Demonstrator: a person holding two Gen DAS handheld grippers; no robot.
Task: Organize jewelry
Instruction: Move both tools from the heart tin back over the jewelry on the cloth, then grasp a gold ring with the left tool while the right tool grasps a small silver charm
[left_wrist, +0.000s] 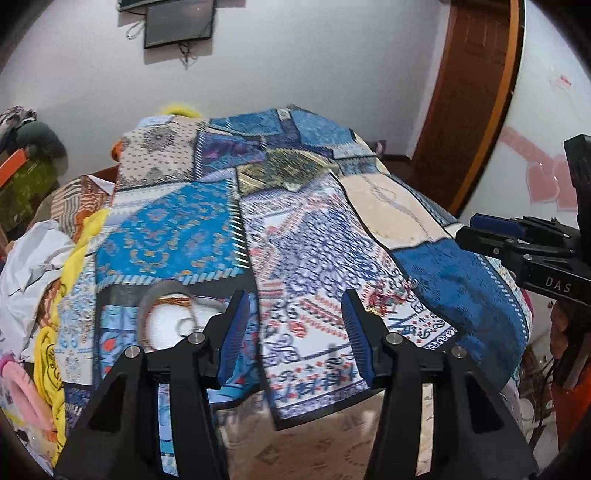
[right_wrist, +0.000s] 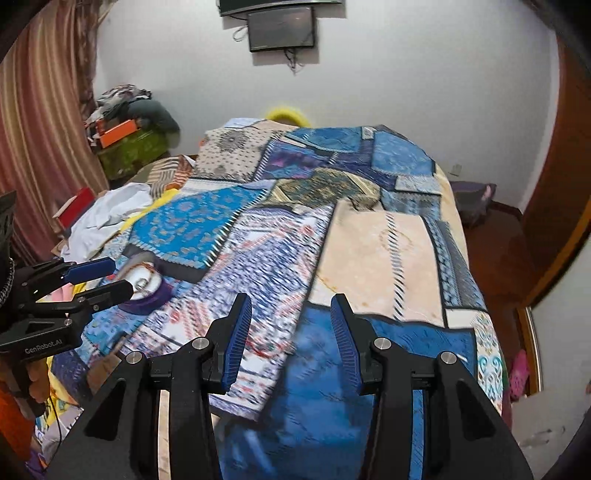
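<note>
Left wrist view: my left tongs and right tongs gape apart and hold nothing, so I think I must next reach the round white dish of thin bangles on the blue patchwork blanket.

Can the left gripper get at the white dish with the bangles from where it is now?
Probably yes. The left gripper hangs with its jaws open and empty, and the white dish lies just ahead to its left on the patchwork bedspread. Nothing stands between them; the right gripper is far off.

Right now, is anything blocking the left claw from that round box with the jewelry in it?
Nothing visible does. The left gripper hangs open above the patterned blanket, and the jewelry box sits just left of its fingers, with its lid open.
</note>
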